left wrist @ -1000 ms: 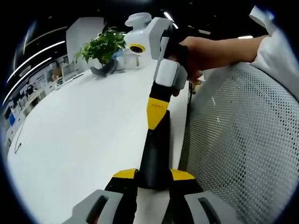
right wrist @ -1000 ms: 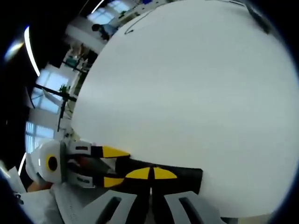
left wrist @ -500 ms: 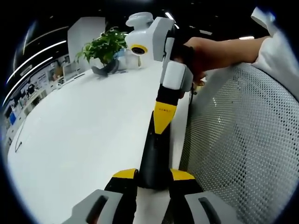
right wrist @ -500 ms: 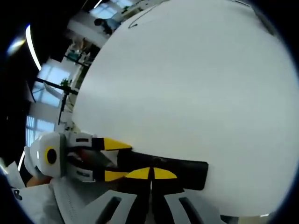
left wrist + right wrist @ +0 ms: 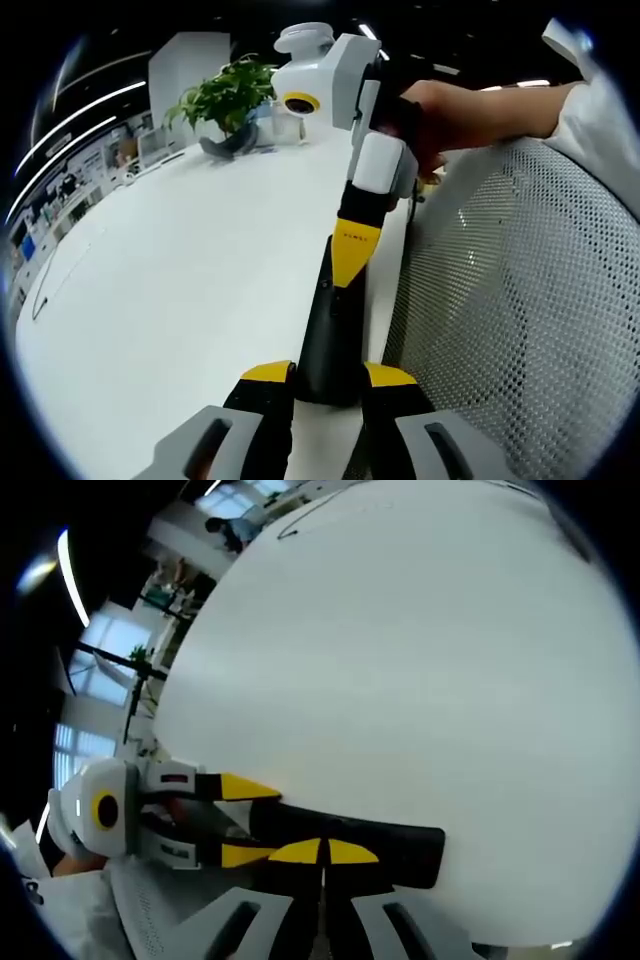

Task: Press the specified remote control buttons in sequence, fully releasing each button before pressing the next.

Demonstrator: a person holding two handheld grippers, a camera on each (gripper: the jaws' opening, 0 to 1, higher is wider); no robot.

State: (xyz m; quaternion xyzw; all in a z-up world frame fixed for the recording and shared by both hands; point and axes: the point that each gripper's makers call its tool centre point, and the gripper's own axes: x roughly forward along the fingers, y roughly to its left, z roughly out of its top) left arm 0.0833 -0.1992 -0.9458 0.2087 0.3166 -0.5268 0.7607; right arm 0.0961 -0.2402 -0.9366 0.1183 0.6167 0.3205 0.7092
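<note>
— Anything moved since a second ago?
— Barely: the right gripper [image 5: 345, 262] has slid a little further along the remote [image 5: 330, 335], tips pinched together on its face.
— And the remote itself?
— Near the white table's [image 5: 180, 300] edge, by the mesh chair [image 5: 520, 320], clamped at one end by the left gripper [image 5: 328, 392], probably to steady it for pressing.

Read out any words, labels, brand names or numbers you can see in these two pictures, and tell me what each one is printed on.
Right gripper: small dark print on its yellow fingertip in the left gripper view, too small to read.
Left gripper: a faint mark on its white body in the right gripper view, too blurred to read.
Black remote control: no readable button labels.
White table: no text.
</note>
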